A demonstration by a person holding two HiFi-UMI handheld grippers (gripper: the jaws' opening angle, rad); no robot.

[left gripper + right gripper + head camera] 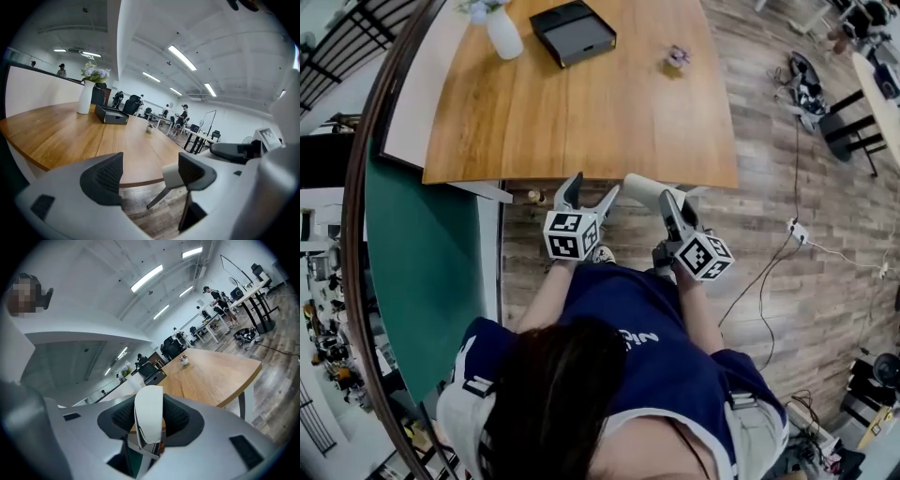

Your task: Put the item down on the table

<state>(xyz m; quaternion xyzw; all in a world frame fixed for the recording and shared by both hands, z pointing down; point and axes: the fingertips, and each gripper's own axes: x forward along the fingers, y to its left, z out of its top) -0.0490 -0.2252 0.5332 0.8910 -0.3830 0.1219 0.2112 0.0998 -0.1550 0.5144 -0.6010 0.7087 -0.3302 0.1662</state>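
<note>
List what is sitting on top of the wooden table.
A white vase with flowers, a black box and a small potted plant. The white item in the right claw covers a bit of the wooden table's near edge.

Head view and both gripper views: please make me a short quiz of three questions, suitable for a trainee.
1. True or false: the left claw is open and empty.
2. The white item is held by: A) left claw, B) right claw, C) nothing.
3. Fill in: on the table, the black box lies between the white vase and a small ____.
Key: 1 true; 2 B; 3 plant.
</note>
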